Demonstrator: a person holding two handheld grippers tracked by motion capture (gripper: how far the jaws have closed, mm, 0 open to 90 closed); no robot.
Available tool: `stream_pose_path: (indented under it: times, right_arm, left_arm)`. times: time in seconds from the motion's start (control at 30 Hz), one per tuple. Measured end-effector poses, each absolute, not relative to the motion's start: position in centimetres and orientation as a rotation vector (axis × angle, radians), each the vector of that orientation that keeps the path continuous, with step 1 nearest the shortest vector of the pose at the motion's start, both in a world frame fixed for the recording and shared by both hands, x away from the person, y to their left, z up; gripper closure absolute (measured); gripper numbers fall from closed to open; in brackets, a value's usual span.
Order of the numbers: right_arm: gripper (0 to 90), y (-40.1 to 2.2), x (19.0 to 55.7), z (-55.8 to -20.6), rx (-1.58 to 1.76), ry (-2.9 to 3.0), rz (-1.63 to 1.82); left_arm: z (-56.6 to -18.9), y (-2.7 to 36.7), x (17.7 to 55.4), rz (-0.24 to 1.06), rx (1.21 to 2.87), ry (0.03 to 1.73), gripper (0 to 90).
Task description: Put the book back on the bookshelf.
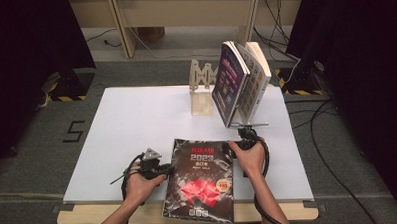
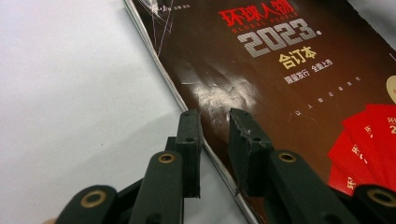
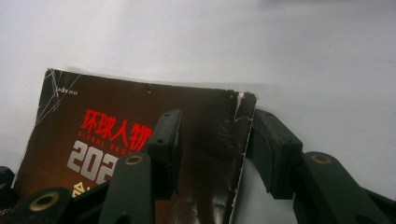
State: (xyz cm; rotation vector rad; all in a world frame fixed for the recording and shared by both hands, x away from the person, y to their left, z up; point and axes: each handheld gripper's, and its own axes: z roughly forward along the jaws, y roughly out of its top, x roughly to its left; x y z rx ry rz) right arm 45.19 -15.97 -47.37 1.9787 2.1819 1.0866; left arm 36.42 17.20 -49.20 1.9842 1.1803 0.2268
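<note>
At six o'clock on the white table (image 1: 136, 119) lies the glossy magazine (image 1: 201, 179), floppy and slick, left gripper (image 1: 164, 169) and right gripper (image 1: 231, 148) both straddling its edges, jaws apart, so pinch the thick spine.

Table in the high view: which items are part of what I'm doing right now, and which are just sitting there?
In the job:
dark magazine
left gripper, jaws straddling its left edge
right gripper, jaws straddling its upper right corner

Lying about:
wooden stand
leaning books
</note>
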Motion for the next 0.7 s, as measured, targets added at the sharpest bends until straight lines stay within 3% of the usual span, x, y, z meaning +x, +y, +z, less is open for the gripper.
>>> stream_pose_path:
  times: [0.7]
  right_arm:
    - [57.2, -16.3, 44.4, -47.2, 2.010, 2.177, 1.172]
  left_arm:
    - [-49.3, 17.2, 36.2, 0.238, 1.969, 1.188, 73.8]
